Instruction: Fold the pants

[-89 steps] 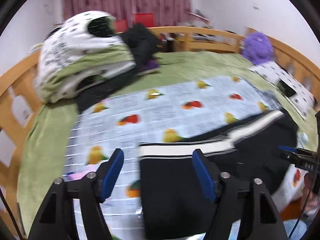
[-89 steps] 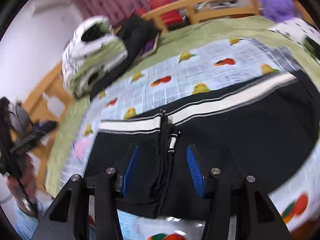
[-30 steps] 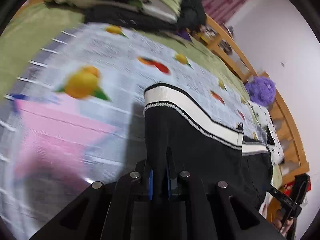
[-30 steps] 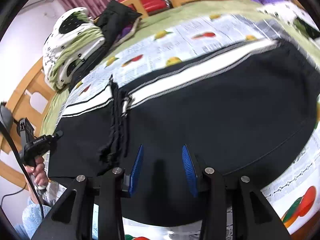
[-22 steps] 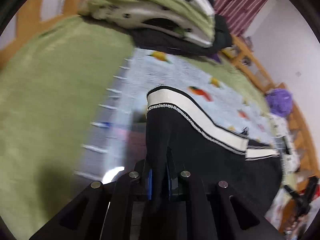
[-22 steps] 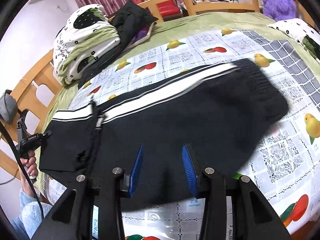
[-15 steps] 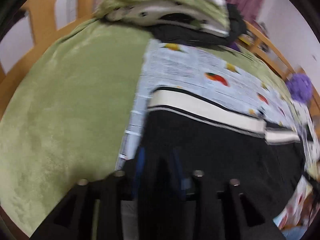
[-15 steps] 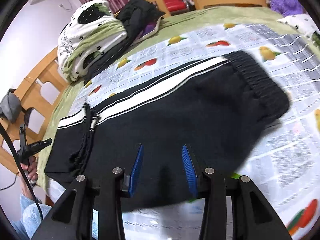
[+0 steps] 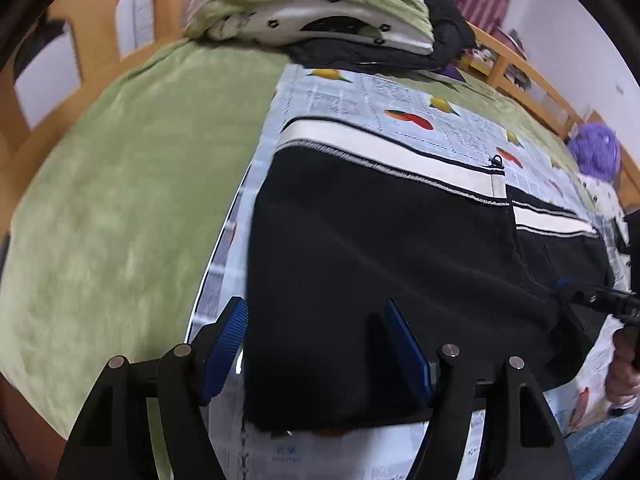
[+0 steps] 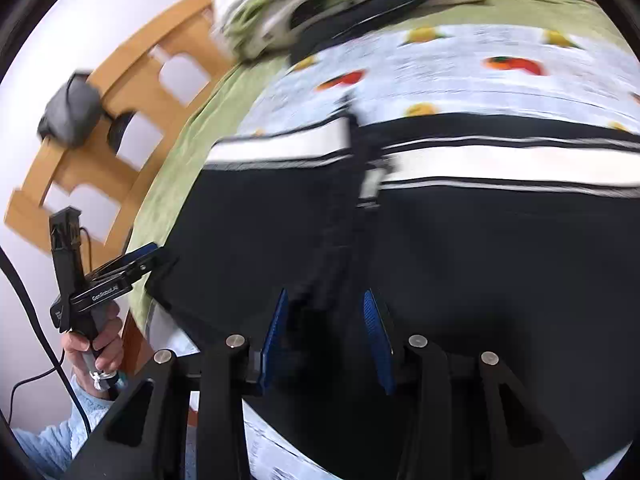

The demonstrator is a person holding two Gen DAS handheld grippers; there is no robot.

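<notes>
Black pants (image 9: 380, 248) with white side stripe, fruit-print sheet (image 9: 400, 96), green blanket (image 9: 120, 184).

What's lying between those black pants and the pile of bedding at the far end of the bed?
Only the fruit-print sheet; in the left wrist view it runs bare from the black pants to the folded bedding.

Lighting is soft and even, just ordinary indoor room light, no hard shadows anywhere. The black pants (image 9: 400, 248) come out as one dark mass with barely any detail in the folds. There's a small bright glare spot on the glossy fruit-print sheet (image 9: 239, 360) in the left wrist view. Heavy fisheye bend in both views, with the wooden bed rail (image 10: 120, 120) curving hard and black vignette in the corners. The right wrist view is badly motion-smeared, especially the white stripe (image 10: 500, 160); the left one is much sharper.
</notes>
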